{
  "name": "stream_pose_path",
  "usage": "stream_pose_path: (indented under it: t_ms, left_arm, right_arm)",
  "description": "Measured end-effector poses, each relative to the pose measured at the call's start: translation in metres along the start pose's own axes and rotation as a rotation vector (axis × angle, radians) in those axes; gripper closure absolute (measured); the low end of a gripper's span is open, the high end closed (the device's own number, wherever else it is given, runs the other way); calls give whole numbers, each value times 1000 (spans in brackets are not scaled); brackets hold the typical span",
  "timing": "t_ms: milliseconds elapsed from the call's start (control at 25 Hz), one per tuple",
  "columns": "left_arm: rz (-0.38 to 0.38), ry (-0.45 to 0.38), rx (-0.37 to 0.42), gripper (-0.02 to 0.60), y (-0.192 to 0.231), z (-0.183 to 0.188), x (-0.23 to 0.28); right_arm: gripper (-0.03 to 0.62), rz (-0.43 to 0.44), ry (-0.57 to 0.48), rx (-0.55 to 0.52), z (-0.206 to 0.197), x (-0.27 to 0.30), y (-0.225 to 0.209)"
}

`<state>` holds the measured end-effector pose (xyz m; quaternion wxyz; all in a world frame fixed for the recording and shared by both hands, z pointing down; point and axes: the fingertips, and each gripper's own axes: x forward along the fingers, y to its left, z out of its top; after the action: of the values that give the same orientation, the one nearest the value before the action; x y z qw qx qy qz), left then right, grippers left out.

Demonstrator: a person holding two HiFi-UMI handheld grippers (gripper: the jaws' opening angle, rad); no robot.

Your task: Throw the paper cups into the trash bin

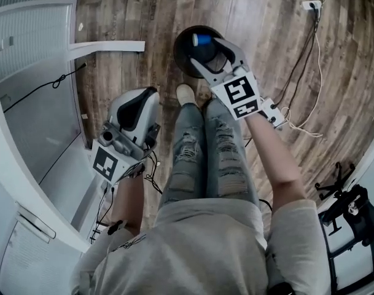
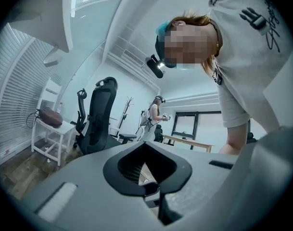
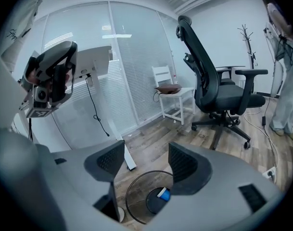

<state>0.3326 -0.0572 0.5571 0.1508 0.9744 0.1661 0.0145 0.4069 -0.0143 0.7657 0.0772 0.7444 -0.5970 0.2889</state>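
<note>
A black trash bin (image 1: 188, 54) stands on the wood floor just ahead of the person's feet. A blue paper cup (image 1: 203, 40) lies inside it. My right gripper (image 1: 210, 53) hangs over the bin, open, with nothing between its jaws. In the right gripper view the bin (image 3: 136, 198) and the blue cup (image 3: 163, 194) show below the spread jaws of the right gripper (image 3: 146, 162). My left gripper (image 1: 137, 108) is held by the left thigh and points up at the person. In its own view the left gripper (image 2: 147, 171) is shut and holds nothing.
A white desk leg (image 1: 107, 47) and a glass wall with blinds (image 1: 33, 97) lie to the left. Cables (image 1: 303, 72) and a power strip (image 1: 311, 5) lie on the floor at right. A black office chair (image 3: 218, 90) and a white stool (image 3: 174, 99) stand beyond. Another person (image 2: 153, 117) stands far off.
</note>
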Motion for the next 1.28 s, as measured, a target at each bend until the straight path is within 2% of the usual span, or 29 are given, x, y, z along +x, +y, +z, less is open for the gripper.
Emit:
stream_pose_path:
  t_ms: [320, 560, 1280]
  left_arm:
    - [-8, -23, 9, 578, -13, 25, 0]
    - [-8, -23, 19, 578, -21, 38, 0]
    - [-26, -55, 58, 578, -44, 109, 4]
  right_arm:
    - [310, 15, -55, -21, 48, -30, 16]
    - [312, 9, -84, -26, 68, -48, 21]
    - [312, -8, -165, -48, 151, -112, 48]
